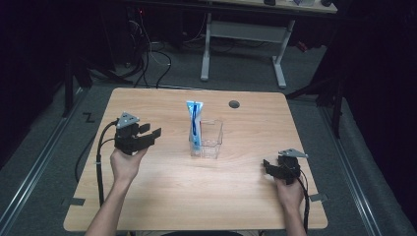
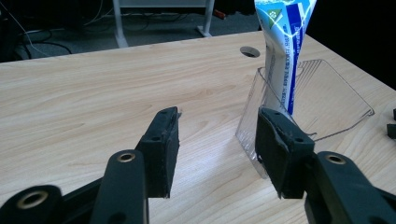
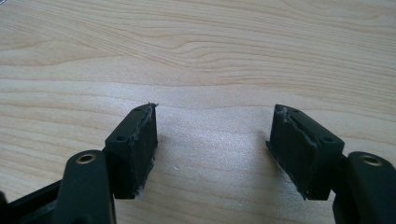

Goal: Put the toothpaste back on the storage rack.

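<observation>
A clear plastic box (image 1: 212,138) (image 2: 322,102) stands at the middle of the wooden table (image 1: 147,196). A blue and white tube (image 1: 195,123) (image 2: 282,51) stands upright in it, leaning on its left wall. My left gripper (image 1: 150,132) (image 2: 217,149) hovers to the left of the box, open and holding nothing, its jaws pointing at the box. At the table's right front, low over bare wood, is my right gripper (image 1: 268,167) (image 3: 215,140), also open, with nothing between its jaws.
A round cable hole (image 1: 234,103) (image 2: 250,51) sits in the table top behind the box. Beyond the table stands a white-legged desk (image 1: 246,34) with cables on the floor. Bare wood lies around the box on all sides.
</observation>
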Action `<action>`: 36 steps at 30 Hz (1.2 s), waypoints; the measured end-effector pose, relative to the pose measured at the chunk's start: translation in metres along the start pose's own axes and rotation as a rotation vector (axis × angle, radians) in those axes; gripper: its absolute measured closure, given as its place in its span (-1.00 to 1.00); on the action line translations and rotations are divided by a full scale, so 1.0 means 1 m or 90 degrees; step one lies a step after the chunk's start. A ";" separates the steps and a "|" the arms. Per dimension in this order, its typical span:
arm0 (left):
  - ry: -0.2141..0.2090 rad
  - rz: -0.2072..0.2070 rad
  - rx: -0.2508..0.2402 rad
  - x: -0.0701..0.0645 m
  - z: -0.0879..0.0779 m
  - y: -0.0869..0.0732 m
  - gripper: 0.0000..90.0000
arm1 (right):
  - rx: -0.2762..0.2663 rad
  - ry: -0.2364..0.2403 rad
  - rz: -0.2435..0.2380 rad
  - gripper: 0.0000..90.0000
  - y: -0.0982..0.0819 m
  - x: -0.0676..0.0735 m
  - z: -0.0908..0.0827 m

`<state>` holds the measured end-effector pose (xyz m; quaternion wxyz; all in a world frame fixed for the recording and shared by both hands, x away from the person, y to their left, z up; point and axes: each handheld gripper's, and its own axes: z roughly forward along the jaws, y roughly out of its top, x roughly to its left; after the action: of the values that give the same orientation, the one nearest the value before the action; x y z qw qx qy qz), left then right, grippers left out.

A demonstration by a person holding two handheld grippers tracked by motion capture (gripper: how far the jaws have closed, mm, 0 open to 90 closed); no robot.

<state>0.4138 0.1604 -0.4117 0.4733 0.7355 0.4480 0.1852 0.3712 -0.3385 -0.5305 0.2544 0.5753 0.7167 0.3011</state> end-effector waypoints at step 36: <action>0.010 -0.028 0.009 0.011 -0.010 -0.023 0.10 | 0.000 0.000 0.000 -0.28 0.000 0.000 0.000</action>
<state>0.4017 0.1779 -0.4281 0.4684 0.7276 0.4688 0.1773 0.3712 -0.3386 -0.5305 0.2544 0.5752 0.7168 0.3011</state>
